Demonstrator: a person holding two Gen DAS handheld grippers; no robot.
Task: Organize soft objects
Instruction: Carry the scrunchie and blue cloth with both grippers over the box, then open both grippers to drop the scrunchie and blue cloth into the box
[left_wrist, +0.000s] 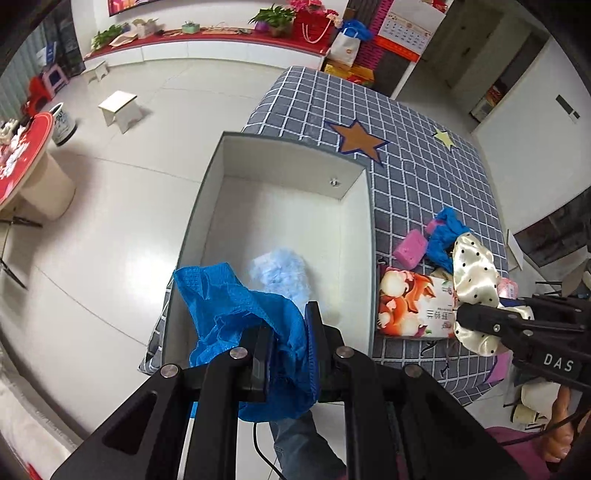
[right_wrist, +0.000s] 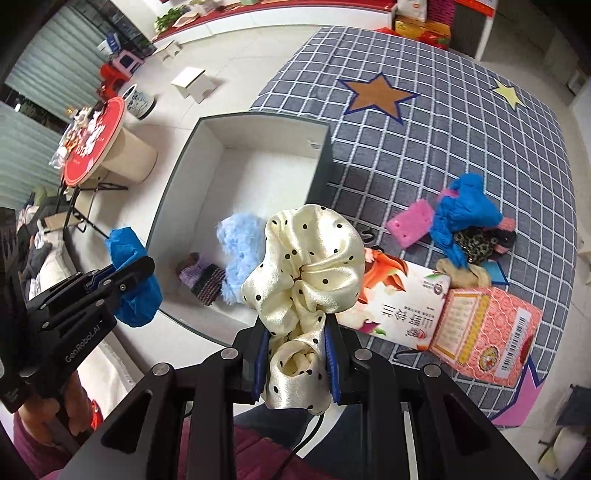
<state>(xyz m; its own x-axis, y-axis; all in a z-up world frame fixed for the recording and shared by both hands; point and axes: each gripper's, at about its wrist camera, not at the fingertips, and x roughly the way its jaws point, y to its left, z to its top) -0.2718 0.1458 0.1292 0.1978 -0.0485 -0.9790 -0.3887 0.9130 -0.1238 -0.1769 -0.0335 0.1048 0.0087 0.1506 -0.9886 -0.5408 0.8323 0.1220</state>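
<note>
My left gripper (left_wrist: 290, 341) is shut on a blue cloth (left_wrist: 236, 310) and holds it over the near left corner of the white box (left_wrist: 354, 236); the gripper also shows in the right wrist view (right_wrist: 122, 275). My right gripper (right_wrist: 295, 354) is shut on a cream polka-dot scrunchie (right_wrist: 306, 266), held above the box's near right edge; the scrunchie shows in the left wrist view (left_wrist: 474, 273). Inside the box (right_wrist: 177, 177) lie a fluffy light-blue piece (right_wrist: 236, 251) and a purple knitted piece (right_wrist: 199, 277).
On the grey checked tablecloth (right_wrist: 443, 147) lie a pink sponge (right_wrist: 410, 221), another blue cloth (right_wrist: 465, 210), a leopard-print piece (right_wrist: 476, 243), a tan cloth (right_wrist: 461, 275), a tissue pack (right_wrist: 402, 295) and a pink carton (right_wrist: 484, 325). A round red table (right_wrist: 96, 140) stands on the floor at left.
</note>
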